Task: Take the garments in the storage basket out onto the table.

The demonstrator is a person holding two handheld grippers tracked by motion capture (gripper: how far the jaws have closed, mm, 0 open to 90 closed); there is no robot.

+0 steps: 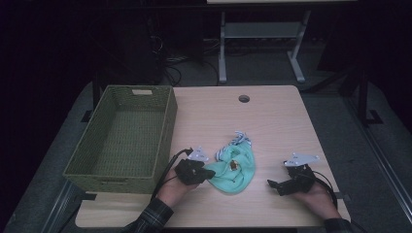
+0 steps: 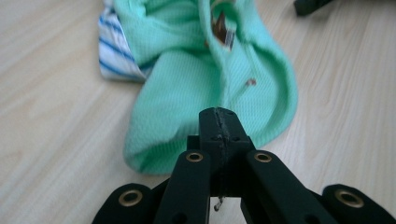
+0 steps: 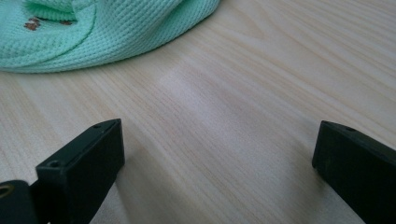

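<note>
A mint-green knit garment [image 1: 239, 171] lies crumpled in the middle of the wooden table, with a blue-and-white striped piece [image 1: 239, 140] showing at its far end. My left gripper [image 1: 210, 173] is at the garment's left edge, shut on the fabric there. In the left gripper view the black jaws [image 2: 218, 116] are pressed together over the green garment [image 2: 182, 88], with the striped piece [image 2: 114, 56] beyond. To the right my right gripper [image 1: 273, 184] rests low on the table, open. Bare wood lies between its jaws [image 3: 219, 154], and the garment [image 3: 93, 28] is ahead of it.
A woven green basket [image 1: 167, 121] stands on the table's left side, close to my left hand. A round cable hole [image 1: 244, 98] sits near the far edge. Desk legs [image 1: 222, 48] and cables are on the floor behind the table.
</note>
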